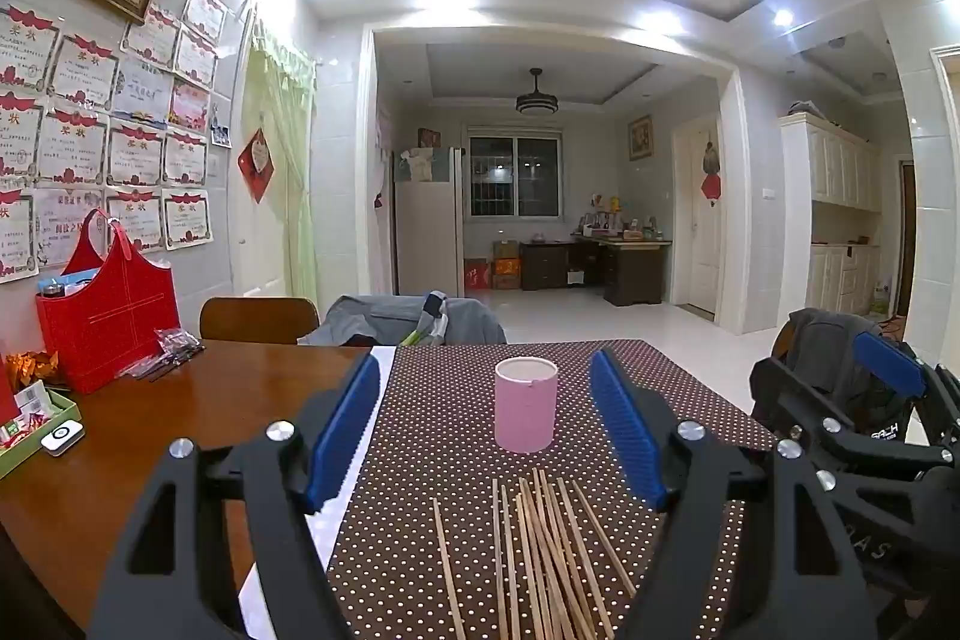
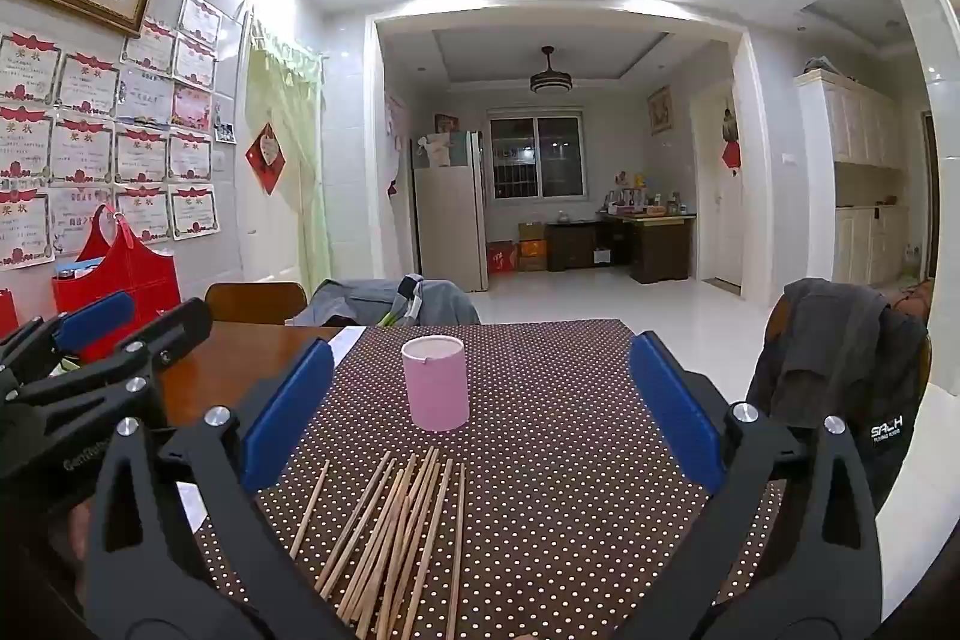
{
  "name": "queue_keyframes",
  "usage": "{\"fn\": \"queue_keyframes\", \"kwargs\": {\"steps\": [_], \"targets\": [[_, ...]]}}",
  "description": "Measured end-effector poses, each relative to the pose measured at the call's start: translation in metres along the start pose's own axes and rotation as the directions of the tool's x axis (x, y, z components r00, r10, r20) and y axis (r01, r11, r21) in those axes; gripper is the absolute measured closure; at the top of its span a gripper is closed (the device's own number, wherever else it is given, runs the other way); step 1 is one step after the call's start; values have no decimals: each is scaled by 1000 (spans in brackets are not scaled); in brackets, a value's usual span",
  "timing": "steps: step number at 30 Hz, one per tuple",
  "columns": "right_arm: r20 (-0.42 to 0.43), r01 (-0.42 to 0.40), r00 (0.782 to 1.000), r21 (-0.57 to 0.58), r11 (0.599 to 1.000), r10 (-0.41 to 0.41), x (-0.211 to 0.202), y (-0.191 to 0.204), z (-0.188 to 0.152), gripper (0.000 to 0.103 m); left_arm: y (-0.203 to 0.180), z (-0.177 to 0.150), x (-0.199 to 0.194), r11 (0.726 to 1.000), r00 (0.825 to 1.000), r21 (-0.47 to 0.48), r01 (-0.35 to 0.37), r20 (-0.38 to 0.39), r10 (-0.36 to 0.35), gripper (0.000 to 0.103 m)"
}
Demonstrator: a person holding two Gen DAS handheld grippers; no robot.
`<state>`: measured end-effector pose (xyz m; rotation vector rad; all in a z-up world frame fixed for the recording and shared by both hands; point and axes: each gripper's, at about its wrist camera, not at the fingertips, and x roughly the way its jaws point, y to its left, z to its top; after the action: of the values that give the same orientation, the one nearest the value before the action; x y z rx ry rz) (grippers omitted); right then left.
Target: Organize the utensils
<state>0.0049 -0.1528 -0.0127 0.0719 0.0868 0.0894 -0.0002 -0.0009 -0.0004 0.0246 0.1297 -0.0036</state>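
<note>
While both jaws gape, chopsticks (image 1: 540, 550) loose before pink cup (image 1: 525, 405)

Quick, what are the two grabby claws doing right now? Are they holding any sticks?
Left gripper: open, holding nothing, above the chopsticks.
Right gripper: open, holding nothing; the pink cup stands ahead.

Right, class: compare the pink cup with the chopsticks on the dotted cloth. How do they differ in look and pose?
The pink cup stands upright; the chopsticks lie flat. The cup is one wide, smooth cylinder; the chopsticks are many thin tan sticks, loosely fanned and overlapping. The cup sits farther from the cameras; the chopsticks lie nearer. Both rest on the dotted cloth, untouched by either hand-held gripper.
</note>
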Motion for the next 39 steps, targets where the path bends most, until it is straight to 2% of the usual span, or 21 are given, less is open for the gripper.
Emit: {"fn": "queue_keyframes", "kwargs": {"steps": [39], "targets": [[-16, -1, 1000, 19, 1000, 1, 1, -5, -4, 6, -4, 1, 0, 1000, 1000, -1, 2, -1, -2, 31]]}}
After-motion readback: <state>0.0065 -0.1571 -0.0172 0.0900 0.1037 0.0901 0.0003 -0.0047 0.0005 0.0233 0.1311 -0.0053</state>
